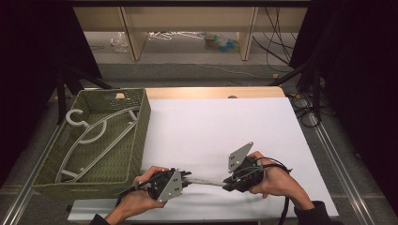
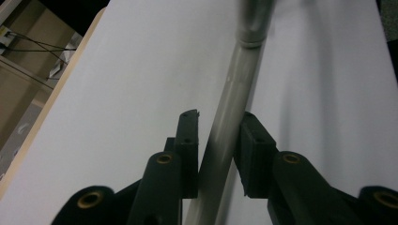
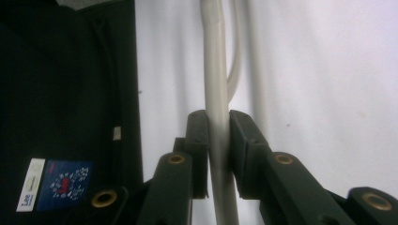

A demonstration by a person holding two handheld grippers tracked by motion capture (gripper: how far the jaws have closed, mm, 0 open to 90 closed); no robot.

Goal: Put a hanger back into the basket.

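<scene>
Beside the basket, I am holding a grey hanger over the counter, left tool and right tool both clenching it; one hanger already lying inside, this one remaining.

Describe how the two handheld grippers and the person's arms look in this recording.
Both the left gripper and the right gripper are black, with paired black jaws showing brass-coloured rivets. Each carries a grey three-cornered plate dotted with small holes. A black cable trails from the right one. The person wears dark sleeves at the wrists; the hands are bare, without gloves.
</scene>
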